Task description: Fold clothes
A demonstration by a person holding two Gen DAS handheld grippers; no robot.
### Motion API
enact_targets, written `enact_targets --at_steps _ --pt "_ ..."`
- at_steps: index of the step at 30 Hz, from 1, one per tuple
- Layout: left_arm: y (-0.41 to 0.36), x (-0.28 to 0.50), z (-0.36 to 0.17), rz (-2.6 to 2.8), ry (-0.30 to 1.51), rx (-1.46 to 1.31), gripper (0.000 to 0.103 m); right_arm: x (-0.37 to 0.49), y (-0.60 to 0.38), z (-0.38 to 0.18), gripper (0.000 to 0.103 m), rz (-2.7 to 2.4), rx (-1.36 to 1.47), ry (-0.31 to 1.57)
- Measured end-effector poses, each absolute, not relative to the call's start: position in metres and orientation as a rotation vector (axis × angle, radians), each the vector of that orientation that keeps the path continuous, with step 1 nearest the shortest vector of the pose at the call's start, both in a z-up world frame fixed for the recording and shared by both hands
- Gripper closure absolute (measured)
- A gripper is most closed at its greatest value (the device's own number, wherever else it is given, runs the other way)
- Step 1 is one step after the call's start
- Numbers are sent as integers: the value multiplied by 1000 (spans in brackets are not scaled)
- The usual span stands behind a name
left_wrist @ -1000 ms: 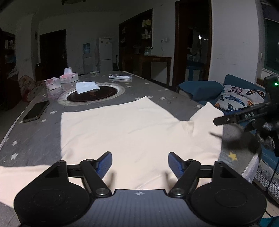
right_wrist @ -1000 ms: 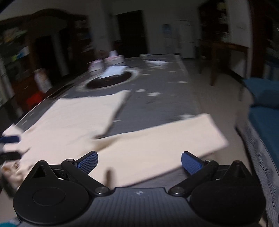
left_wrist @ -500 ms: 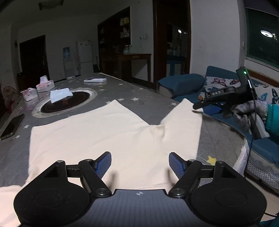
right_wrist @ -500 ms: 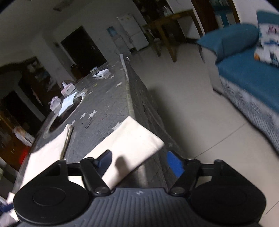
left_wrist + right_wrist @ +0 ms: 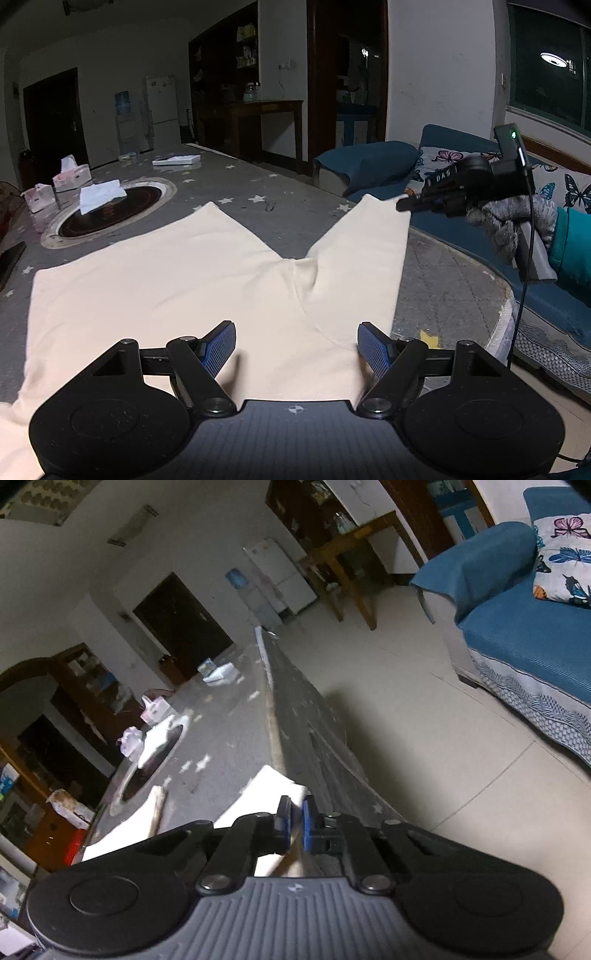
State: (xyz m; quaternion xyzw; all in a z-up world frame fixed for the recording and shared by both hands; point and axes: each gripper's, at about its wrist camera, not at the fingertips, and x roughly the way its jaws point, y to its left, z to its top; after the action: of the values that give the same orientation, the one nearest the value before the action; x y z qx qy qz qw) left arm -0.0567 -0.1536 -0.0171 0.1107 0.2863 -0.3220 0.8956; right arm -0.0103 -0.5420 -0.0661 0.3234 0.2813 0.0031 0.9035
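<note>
Rolled, closed right gripper [image 5: 295,821] onto sleeve [image 5: 364,236] cuff at table [image 5: 443,266] edge since earlier frame. Left gripper [image 5: 296,349] apart, empty, above shirt [image 5: 166,291] spread flat. Bare tabletop beyond.

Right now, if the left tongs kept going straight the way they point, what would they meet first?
Most likely the cream garment spread on the table. The open left tongs angle down over its near part, with nothing else ahead; exact depth is unclear.

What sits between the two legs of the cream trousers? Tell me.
Only bare table: a wedge of grey star-print cloth between the legs of the cream trousers, nothing lying on it. The left wrist view shows it best.
</note>
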Motion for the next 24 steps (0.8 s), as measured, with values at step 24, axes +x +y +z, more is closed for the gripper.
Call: enact_targets --at_steps 24 --pt "-165 -50 -34 -792 644 138 28 -45 -521 19 99 75 649 422"
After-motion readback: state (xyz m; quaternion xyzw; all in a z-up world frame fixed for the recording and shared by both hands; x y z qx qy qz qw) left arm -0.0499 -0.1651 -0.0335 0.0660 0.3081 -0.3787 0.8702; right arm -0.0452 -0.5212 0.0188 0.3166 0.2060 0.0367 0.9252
